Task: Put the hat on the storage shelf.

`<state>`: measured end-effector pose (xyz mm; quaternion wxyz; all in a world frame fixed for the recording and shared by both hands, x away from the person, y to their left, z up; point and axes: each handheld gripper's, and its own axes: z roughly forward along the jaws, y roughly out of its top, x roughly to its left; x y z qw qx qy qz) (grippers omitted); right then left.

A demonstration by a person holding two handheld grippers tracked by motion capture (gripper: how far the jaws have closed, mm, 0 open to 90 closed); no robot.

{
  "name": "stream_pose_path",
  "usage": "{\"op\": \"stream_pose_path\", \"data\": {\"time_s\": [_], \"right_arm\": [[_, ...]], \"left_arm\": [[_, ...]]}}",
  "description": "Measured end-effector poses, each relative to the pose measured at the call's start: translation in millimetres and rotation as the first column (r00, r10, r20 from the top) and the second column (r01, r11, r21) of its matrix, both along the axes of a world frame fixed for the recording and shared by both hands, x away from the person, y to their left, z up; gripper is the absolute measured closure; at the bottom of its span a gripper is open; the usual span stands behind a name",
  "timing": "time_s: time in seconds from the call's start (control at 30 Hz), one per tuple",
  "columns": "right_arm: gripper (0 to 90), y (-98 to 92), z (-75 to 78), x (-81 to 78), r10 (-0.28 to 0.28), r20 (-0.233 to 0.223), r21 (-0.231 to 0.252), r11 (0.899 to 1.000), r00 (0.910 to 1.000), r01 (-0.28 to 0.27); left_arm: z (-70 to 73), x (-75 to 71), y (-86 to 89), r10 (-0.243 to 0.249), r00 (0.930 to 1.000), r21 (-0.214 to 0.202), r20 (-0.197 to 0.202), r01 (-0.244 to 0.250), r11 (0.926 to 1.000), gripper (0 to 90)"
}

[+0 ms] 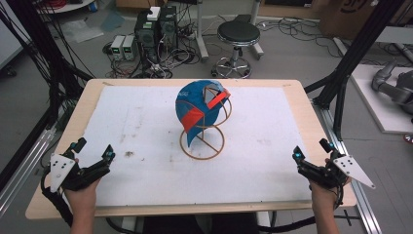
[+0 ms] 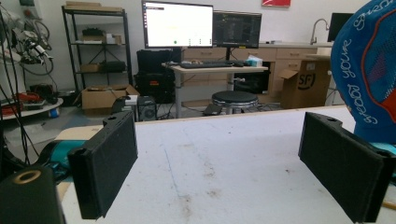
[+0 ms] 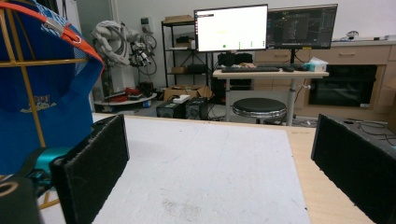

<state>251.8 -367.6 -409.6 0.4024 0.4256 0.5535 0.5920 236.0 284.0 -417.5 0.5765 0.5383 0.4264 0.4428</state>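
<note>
I hold a hand-held gripper in each hand at the near edge of the tabletop [image 1: 292,92] — the left hand-held gripper [image 1: 92,151] by the near left corner, the right hand-held gripper [image 1: 311,151] by the near right corner, both with jaws spread wide and nothing between them. A blue cap [image 1: 197,109] with orange-red panels sits on a gold wire stand [image 1: 202,146] at the middle of the white mat [image 1: 136,126] that covers the tabletop, well apart from both of my grippers. In the left gripper view the cap [image 2: 369,70] rises at the far right edge, beyond my right-hand jaw; in the right gripper view the cap [image 3: 42,93] and the stand's wires [image 3: 28,79] fill the left edge. Behind the tabletop — a black stool [image 1: 238,34] on the floor.
</note>
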Motion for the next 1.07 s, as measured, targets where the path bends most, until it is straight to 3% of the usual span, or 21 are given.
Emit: {"op": "stream_pose_path", "data": {"time_s": [1.07], "right_arm": [[3.9, 0.1, -1.9, 2.4, 0.019, 0.0, -0.014, 1.0, 0.9998, -0.019]], "left_arm": [[-0.4, -0.6, 1.3, 0.009, 0.9999, 0.001, -0.011, -0.009, 1.0, 12.1]]}}
